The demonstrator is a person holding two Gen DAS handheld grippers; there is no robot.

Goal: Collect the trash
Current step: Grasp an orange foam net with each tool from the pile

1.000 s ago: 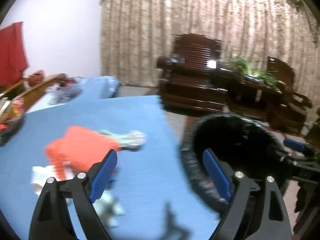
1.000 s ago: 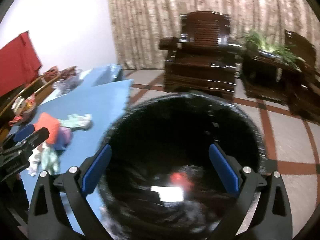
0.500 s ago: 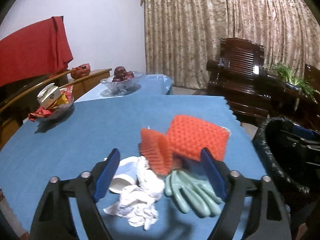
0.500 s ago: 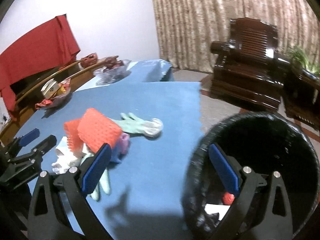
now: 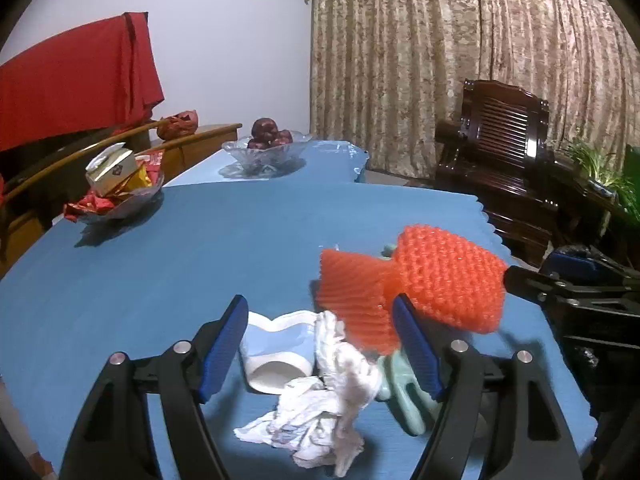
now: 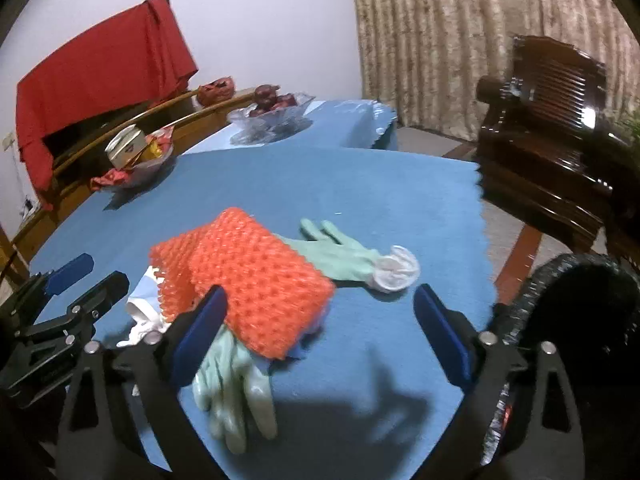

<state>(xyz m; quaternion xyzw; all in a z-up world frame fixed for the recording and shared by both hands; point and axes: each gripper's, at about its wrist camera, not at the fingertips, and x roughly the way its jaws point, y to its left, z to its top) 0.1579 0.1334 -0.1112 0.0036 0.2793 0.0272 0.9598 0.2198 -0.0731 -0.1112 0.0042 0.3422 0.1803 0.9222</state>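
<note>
A pile of trash lies on the blue table (image 5: pixel 180 264): an orange foam net (image 5: pixel 444 276), crumpled white tissue (image 5: pixel 324 396), a crushed white paper cup (image 5: pixel 276 360) and green gloves (image 6: pixel 340 254). My left gripper (image 5: pixel 320 352) is open, low over the cup and tissue. My right gripper (image 6: pixel 320 332) is open and empty, just in front of the orange net (image 6: pixel 256 280), with one green glove (image 6: pixel 232 392) below its left finger. A black-lined trash bin (image 6: pixel 576 320) stands off the table's right edge.
A glass bowl of dark fruit (image 5: pixel 268 144) and a dish of snack packets (image 5: pixel 116 188) stand at the table's far left. A dark wooden armchair (image 5: pixel 500 160) and a plant (image 5: pixel 600 168) stand beyond the table, before a curtain. A red cloth (image 5: pixel 72 80) hangs at the left.
Both grippers have swung left from the trash bin to the pile on the table and moved closer to it. Both stay open and empty.
</note>
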